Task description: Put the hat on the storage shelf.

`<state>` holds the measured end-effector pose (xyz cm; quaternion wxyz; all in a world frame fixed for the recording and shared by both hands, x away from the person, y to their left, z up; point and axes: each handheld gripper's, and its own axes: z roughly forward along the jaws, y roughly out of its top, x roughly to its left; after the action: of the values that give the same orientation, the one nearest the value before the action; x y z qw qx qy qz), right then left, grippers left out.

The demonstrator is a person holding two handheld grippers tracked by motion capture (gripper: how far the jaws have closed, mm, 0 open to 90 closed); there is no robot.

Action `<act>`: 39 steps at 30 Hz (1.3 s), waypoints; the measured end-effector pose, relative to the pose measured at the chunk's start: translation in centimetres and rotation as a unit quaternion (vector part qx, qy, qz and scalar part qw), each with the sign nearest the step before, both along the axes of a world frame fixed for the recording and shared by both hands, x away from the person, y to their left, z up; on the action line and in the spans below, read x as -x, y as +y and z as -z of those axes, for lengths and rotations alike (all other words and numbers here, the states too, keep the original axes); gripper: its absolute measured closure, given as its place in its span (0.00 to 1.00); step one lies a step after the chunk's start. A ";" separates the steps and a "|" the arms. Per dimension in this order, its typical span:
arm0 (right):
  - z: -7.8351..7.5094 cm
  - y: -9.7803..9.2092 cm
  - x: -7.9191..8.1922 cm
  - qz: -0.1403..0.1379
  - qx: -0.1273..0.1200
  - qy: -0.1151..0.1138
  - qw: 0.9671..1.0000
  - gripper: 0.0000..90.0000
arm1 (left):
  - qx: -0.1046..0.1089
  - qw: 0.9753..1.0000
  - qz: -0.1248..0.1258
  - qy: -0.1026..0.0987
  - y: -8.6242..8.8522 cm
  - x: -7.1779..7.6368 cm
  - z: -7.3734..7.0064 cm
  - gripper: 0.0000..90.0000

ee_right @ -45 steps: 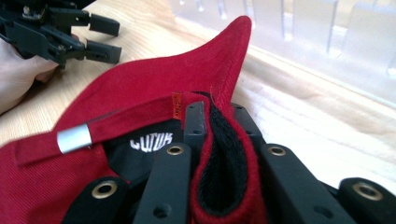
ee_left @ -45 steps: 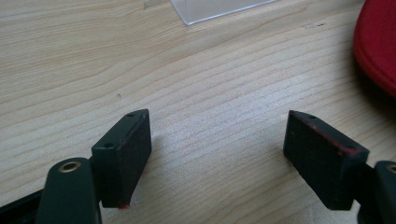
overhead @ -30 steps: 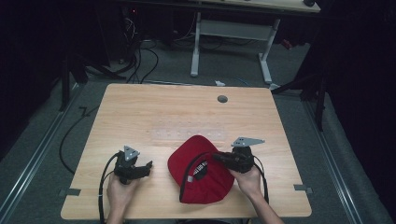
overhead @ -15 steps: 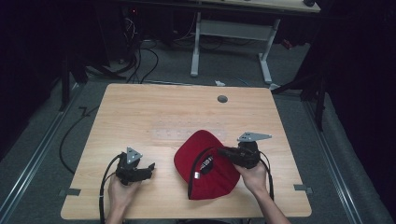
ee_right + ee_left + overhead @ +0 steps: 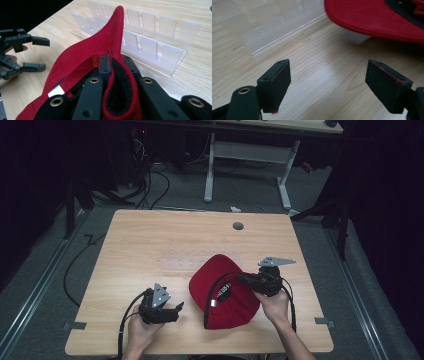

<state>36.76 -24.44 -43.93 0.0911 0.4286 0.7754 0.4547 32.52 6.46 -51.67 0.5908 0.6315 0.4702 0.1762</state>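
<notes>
A red cap (image 5: 227,307) lies underside up on the wooden table (image 5: 150,240), near the front edge right of centre. My right gripper (image 5: 243,279) is shut on its rim; in the right gripper view the jaws (image 5: 113,61) pinch the black-lined band and hold the red cloth (image 5: 82,57) lifted. My left gripper (image 5: 176,310) rests open just left of the cap. The left gripper view shows its fingertips (image 5: 275,80) wide apart over bare wood, with the cap's edge (image 5: 372,17) ahead at upper right.
A clear slotted acrylic rack (image 5: 155,42) stands just beyond the cap, faint in the high view (image 5: 185,262). A round grey grommet (image 5: 238,226) sits at the table's far edge. Cables and desk legs (image 5: 210,175) lie on the floor behind.
My right gripper has carried the cap a little to the right and farther from the front edge. My left gripper has shifted slightly right, toward the cap.
</notes>
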 end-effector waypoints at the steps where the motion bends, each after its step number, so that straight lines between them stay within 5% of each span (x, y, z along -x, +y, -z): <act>1: -0.1 0.0 -0.1 0.000 -0.001 0.001 1.000 0.90 | -0.002 1.000 0.003 -0.002 -0.2 0.1 -0.1 0.23; 15: -2.2 0.9 -0.7 -0.006 -0.017 -0.004 1.000 0.90 | -0.005 1.000 0.029 -0.006 -2.7 0.1 -0.7 0.20; 24: -2.3 1.2 -0.9 -0.001 -0.022 0.004 1.000 0.90 | -0.001 0.999 0.035 -0.011 -3.8 -0.1 -1.2 0.20; 39: -1.8 1.3 -0.7 0.006 0.027 0.012 1.000 0.89 | -0.019 0.998 0.027 -0.045 -4.1 0.2 -1.9 0.18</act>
<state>37.47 -23.15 -42.14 0.0963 0.4358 0.7859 0.4279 32.34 2.39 -49.73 0.6041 0.6461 0.4227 0.1973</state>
